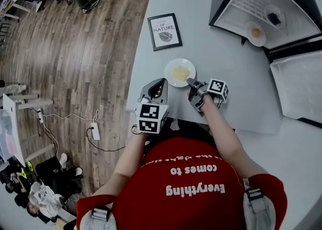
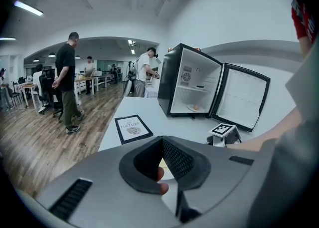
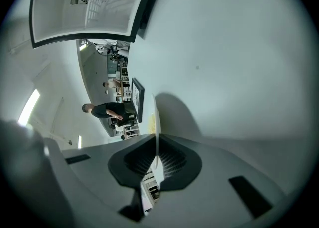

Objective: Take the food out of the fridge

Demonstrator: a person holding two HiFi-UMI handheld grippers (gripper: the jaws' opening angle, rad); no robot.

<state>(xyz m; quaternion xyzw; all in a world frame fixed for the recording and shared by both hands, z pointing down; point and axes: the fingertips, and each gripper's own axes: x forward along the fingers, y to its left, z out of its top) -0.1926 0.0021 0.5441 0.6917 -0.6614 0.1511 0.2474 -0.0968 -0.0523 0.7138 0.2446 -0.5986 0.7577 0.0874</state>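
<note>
A white plate (image 1: 179, 72) with yellow food sits low over the white table (image 1: 226, 73), near its front edge. My right gripper (image 1: 190, 81) is shut on the plate's near rim, which shows edge-on between the pads in the right gripper view as the plate rim (image 3: 155, 124). My left gripper (image 1: 162, 80) hangs just left of the plate, shut and holding nothing; its tips meet in the left gripper view (image 2: 162, 142). The open black fridge (image 1: 261, 7) stands at the far right with a small plate of orange food (image 1: 255, 33) on its shelf.
A framed picture (image 1: 164, 31) lies on the table beyond the plate. The fridge door (image 1: 299, 85) lies swung open at the right. Wood floor (image 1: 75, 73) with a power strip and cables lies left of the table. Several people stand far off in the room (image 2: 67, 80).
</note>
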